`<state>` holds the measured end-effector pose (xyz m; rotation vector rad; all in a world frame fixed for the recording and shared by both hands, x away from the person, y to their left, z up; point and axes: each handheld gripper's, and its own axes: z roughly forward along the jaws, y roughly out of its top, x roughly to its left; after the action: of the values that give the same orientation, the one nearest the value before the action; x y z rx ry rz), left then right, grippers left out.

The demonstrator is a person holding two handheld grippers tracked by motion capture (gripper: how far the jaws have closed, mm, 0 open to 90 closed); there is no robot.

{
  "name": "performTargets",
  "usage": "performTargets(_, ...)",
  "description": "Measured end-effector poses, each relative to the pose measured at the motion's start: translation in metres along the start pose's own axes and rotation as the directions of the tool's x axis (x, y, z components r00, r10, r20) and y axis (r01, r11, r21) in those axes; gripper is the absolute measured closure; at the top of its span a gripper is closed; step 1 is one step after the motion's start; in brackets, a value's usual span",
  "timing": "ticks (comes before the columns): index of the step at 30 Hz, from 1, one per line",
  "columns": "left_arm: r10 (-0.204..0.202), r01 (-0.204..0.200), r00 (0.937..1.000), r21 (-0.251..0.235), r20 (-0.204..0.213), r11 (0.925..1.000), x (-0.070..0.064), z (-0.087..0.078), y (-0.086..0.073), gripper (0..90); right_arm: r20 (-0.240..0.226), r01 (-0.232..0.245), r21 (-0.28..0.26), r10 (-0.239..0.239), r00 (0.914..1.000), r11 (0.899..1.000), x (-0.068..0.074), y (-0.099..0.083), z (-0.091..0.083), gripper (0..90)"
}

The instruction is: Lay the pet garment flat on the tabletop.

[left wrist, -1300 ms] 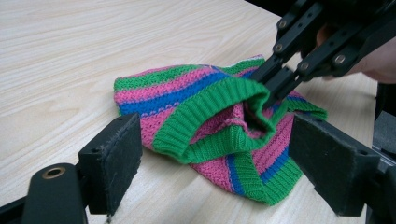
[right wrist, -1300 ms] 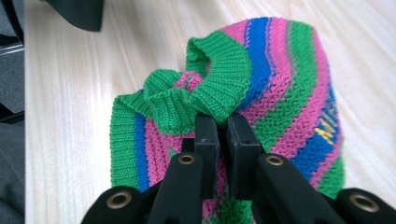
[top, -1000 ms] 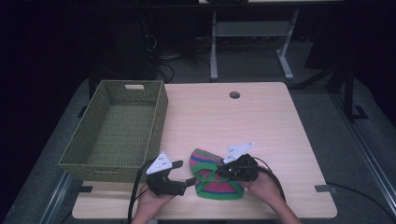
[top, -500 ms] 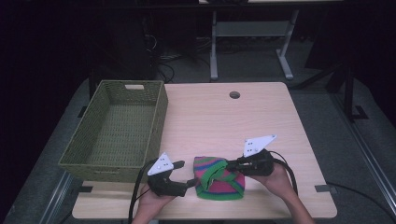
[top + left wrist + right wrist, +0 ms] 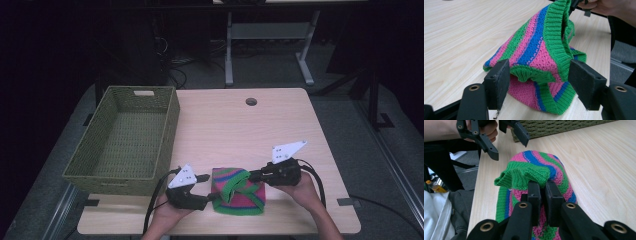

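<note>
Halfway at best: your right gripper (image 5: pixel 254 175) pinches the knit hat's (image 5: pixel 239 192) green cuff. Your left gripper (image 5: pixel 206 190) gapes wide beside it, and the wicker basket (image 5: pixel 125 172) waits.

A knitted hat (image 5: pixel 238 192) lies on the table's (image 5: pixel 240 130) near edge; a wicker basket (image 5: pixel 125 140) stands left behind it.

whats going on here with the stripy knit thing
A person at a table works a gripper in each hand on a striped knitted hat. The right gripper is shut on the hat's green ribbed cuff, lifting it. The left gripper is open, jaws either side of the hat's other edge. A woven basket sits beside them.
</note>
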<state>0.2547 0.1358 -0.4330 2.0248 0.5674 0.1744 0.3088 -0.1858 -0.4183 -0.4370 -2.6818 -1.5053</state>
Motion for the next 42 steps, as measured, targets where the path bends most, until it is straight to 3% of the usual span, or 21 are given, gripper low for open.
performTargets(2,0.008,-0.009,0.9999,0.006,0.01,0.9999,0.001,0.002,0.001,36.0,-0.006,-0.002,-0.001,0.002,1.0,1.0,-0.001,-0.001,0.0,83.7)
performTargets(3,0.039,-0.04,0.9991,0.036,0.014,0.9986,0.002,0.007,0.004,36.0,-0.011,-0.005,-0.003,0.005,0.9999,1.0,-0.002,-0.002,-0.001,83.6)
performTargets(6,0.075,-0.077,0.9965,0.062,0.037,0.9951,0.002,0.013,0.006,37.0,-0.02,-0.013,-0.007,0.013,0.9997,1.0,-0.005,-0.005,-0.002,83.4)
performTargets(10,0.085,-0.086,0.9961,0.082,0.025,0.9929,0.002,0.022,0.006,38.1,-0.025,-0.028,-0.009,0.028,0.9993,1.0,-0.009,-0.008,-0.002,83.4)
performTargets(12,0.077,-0.078,0.9969,0.084,0.017,0.9934,0.004,0.025,0.006,45.0,-0.029,-0.035,-0.007,0.035,0.999,0.999,-0.011,-0.01,-0.001,83.4)
performTargets(15,0.017,-0.019,0.9994,0.081,0.03,0.9965,0.009,0.03,0.006,53.2,-0.03,-0.043,-0.012,0.043,0.9986,0.999,-0.012,-0.011,-0.001,83.4)
performTargets(25,0.055,-0.061,0.996,0.088,0.071,0.9942,0.008,0.034,0.003,89.8,-0.026,-0.054,-0.006,0.054,0.9982,0.999,-0.014,-0.014,-0.001,83.4)
performTargets(30,0.079,-0.086,0.9939,0.093,0.076,0.9919,0.005,0.034,0.003,89.8,-0.021,-0.055,-0.006,0.055,0.9983,0.998,-0.014,-0.015,-0.001,83.4)
performTargets(31,0.072,-0.078,0.9949,0.087,0.071,0.9932,0.004,0.033,0.004,85.3,-0.02,-0.055,-0.005,0.055,0.9983,0.998,-0.014,-0.015,-0.001,83.4)
performTargets(33,0.064,-0.069,0.9961,0.085,0.061,0.994,0.005,0.033,0.004,63.4,-0.02,-0.055,-0.006,0.055,0.9983,0.998,-0.014,-0.015,-0.001,83.4)
performTargets(37,0.036,-0.039,0.9987,0.095,0.037,0.9947,0.007,0.036,0.005,38.9,-0.021,-0.05,-0.001,0.05,0.9986,0.999,-0.013,-0.015,-0.001,83.4)
performTargets(42,0.03,-0.036,0.9987,0.146,0.041,0.9886,0.008,0.044,0.006,38.3,-0.026,-0.043,-0.012,0.042,0.9988,0.999,-0.011,-0.013,-0.002,83.5)
